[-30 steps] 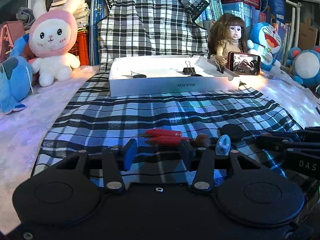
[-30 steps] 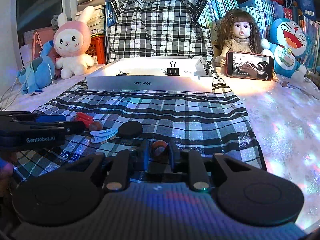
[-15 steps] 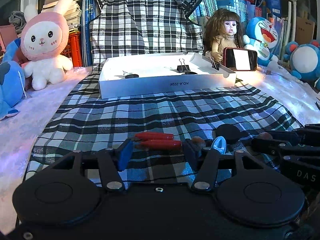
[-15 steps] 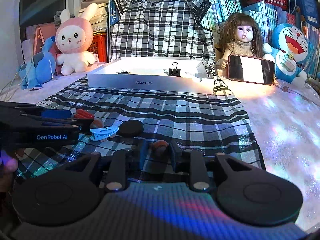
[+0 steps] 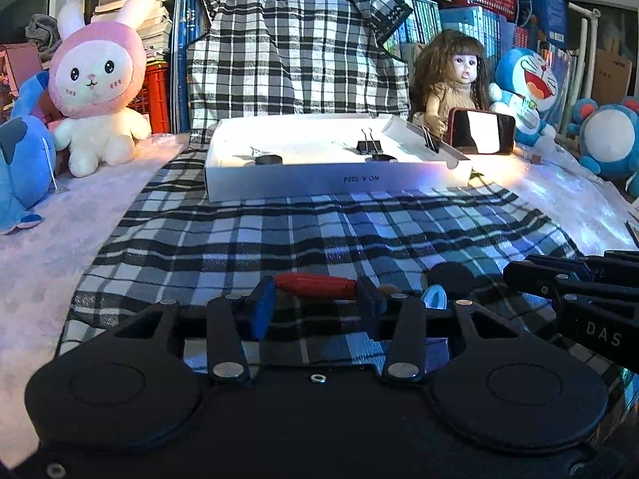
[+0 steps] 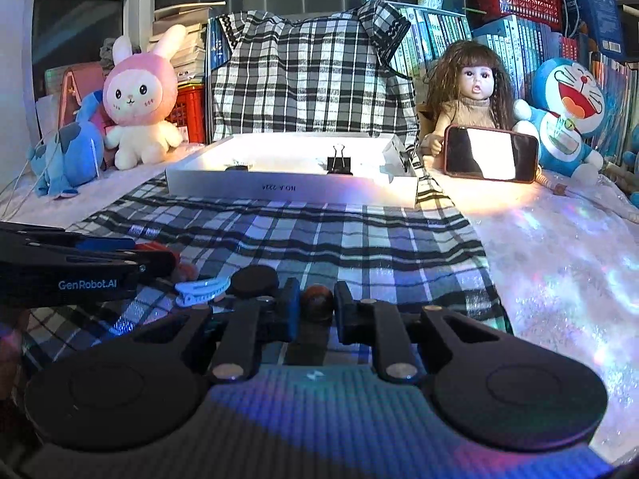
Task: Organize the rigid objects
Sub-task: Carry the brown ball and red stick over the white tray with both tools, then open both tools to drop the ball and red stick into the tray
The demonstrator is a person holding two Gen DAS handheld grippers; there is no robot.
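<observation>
My left gripper is open, low over the plaid cloth, its fingers either side of the red-handled tool. My right gripper has its jaws close around a small brown bead; whether they press on it I cannot tell. A pale blue hair clip and a black disc lie just left of it. The white box stands farther back with a black binder clip and dark discs inside. The left gripper shows as a black body in the right wrist view.
A pink rabbit plush and a blue plush sit at the left. A doll, a propped phone and a Doraemon plush sit at the right. A plaid shirt and books stand behind the box.
My left gripper has moved forward so the red-handled tool now lies between its fingers. My right gripper has stayed around the brown bead. The phone screen picture changed.
</observation>
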